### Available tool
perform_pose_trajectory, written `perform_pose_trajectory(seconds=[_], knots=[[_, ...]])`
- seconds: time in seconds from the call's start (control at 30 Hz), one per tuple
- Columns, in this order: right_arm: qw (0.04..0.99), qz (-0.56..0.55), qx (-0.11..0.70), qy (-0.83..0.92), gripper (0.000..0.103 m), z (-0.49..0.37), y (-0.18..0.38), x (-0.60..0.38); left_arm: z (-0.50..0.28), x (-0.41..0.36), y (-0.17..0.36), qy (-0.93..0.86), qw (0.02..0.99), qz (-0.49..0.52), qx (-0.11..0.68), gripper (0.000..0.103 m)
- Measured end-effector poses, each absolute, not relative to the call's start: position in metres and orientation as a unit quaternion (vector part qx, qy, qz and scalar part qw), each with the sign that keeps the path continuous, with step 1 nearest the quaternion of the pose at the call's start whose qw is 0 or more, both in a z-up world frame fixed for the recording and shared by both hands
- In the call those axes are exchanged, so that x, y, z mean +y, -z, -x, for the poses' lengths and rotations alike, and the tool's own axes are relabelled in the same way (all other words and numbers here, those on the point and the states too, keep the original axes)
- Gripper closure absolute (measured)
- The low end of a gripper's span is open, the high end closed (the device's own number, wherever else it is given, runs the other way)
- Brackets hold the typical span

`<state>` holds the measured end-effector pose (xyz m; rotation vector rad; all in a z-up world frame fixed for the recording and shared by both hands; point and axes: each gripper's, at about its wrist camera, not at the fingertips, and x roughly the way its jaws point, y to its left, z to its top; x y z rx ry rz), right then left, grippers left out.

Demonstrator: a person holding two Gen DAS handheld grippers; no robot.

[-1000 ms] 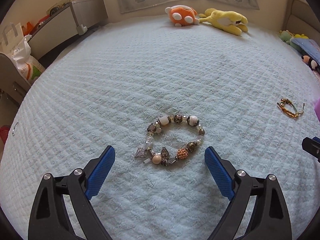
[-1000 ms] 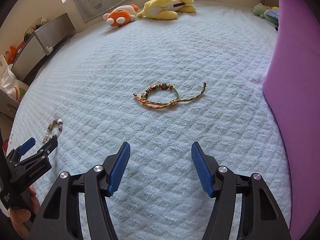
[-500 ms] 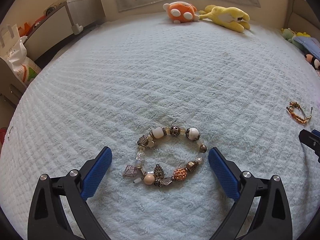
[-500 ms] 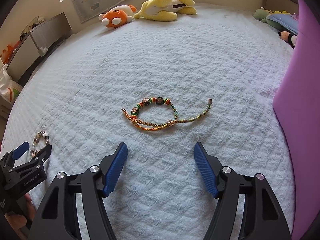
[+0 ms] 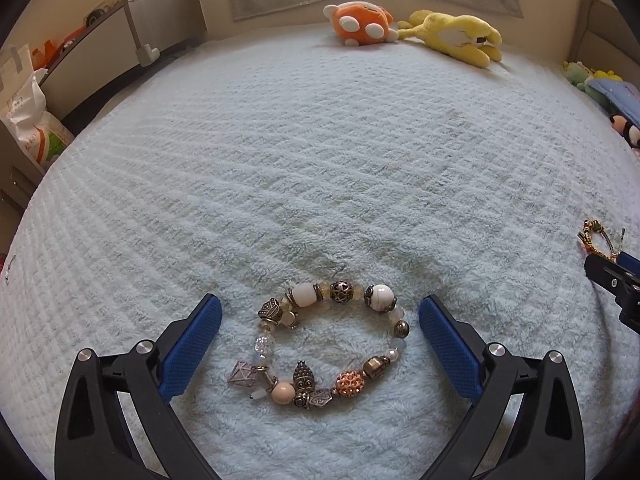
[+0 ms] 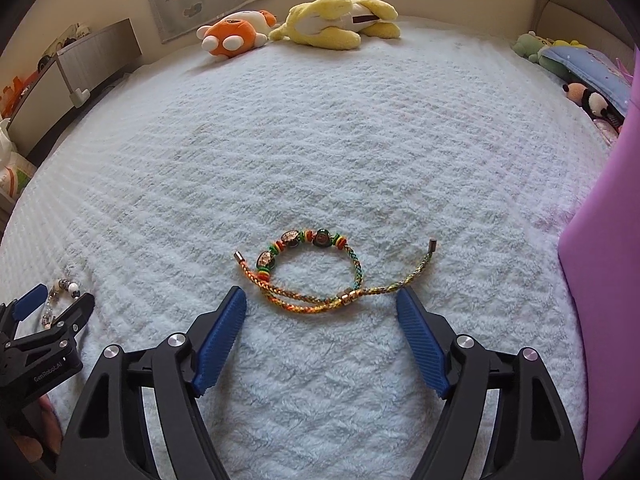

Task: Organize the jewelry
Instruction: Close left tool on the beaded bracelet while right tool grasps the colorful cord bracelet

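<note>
On pale quilted bedding (image 5: pixel 320 152), plush toys (image 5: pixel 452 34) line the far wall.

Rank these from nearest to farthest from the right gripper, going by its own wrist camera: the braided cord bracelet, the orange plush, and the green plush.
From the right gripper:
1. Braided cord bracelet, on the blanket just ahead of the opening jaws, untouched.
2. Green plush, far right edge of the bed.
3. Orange plush, far left. These two plushes are too close to call.
</note>
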<state>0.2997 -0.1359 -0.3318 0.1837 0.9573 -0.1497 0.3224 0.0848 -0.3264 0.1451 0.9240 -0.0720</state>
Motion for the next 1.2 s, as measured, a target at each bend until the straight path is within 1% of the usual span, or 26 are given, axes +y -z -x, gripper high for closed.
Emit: perform_pose_trajectory(seconds=[0.13,0.37,0.47,0.53,0.6,0.63,0.7,0.77,0.83,0.9,0.93,1.0,1.07,1.1,1.13,1.17,1.2], knots=[[0.882,-0.076,0.458,0.077,0.027,-0.31,0.333,-0.135,-0.324,0.085,0.327,0.036,0.892,-0.068,0.446,0.006],[0.887,-0.049,0.451,0.082,0.026,-0.315,0.336,-0.129,-0.326,0.084,0.328,0.034,0.893,-0.063,0.445,0.006],[0.889,-0.041,0.449,0.084,0.027,-0.314,0.336,-0.127,-0.321,0.085,0.329,0.036,0.895,-0.061,0.441,0.008],[0.889,-0.036,0.448,0.085,0.027,-0.314,0.336,-0.125,-0.316,0.084,0.329,0.039,0.897,-0.064,0.436,0.014],[0.889,-0.037,0.448,0.084,0.027,-0.314,0.337,-0.125,-0.31,0.08,0.328,0.05,0.899,-0.073,0.429,0.027],[0.889,-0.036,0.448,0.084,0.027,-0.314,0.337,-0.125,-0.308,0.077,0.327,0.053,0.9,-0.082,0.425,0.029],[0.889,-0.036,0.448,0.084,0.028,-0.314,0.337,-0.125,-0.304,0.072,0.327,0.06,0.901,-0.096,0.419,0.041],[0.89,-0.034,0.448,0.082,0.03,-0.312,0.337,-0.122,-0.301,0.068,0.326,0.064,0.901,-0.103,0.417,0.046],[0.891,-0.029,0.447,0.078,0.038,-0.312,0.337,-0.118,-0.299,0.068,0.325,0.065,0.9,-0.101,0.419,0.049],[0.892,-0.02,0.446,0.074,0.042,-0.311,0.336,-0.113,-0.298,0.07,0.324,0.066,0.899,-0.091,0.422,0.053],[0.892,-0.018,0.445,0.074,0.043,-0.311,0.336,-0.113,-0.297,0.07,0.323,0.067,0.899,-0.09,0.422,0.055],[0.892,-0.02,0.446,0.072,0.045,-0.31,0.336,-0.112,-0.294,0.068,0.322,0.072,0.899,-0.092,0.422,0.064],[0.892,-0.02,0.447,0.069,0.048,-0.31,0.335,-0.112,-0.293,0.064,0.322,0.073,0.899,-0.099,0.42,0.067],[0.892,-0.017,0.447,0.067,0.052,-0.311,0.334,-0.111,-0.292,0.064,0.321,0.076,0.899,-0.099,0.421,0.07],[0.892,-0.013,0.447,0.064,0.06,-0.31,0.333,-0.108,-0.293,0.064,0.321,0.078,0.898,-0.097,0.421,0.072],[0.892,-0.006,0.448,0.059,0.063,-0.309,0.333,-0.105,-0.293,0.064,0.32,0.081,0.898,-0.096,0.422,0.075],[0.892,0.003,0.448,0.058,0.069,-0.308,0.332,-0.1,-0.292,0.064,0.32,0.082,0.898,-0.095,0.422,0.078]])
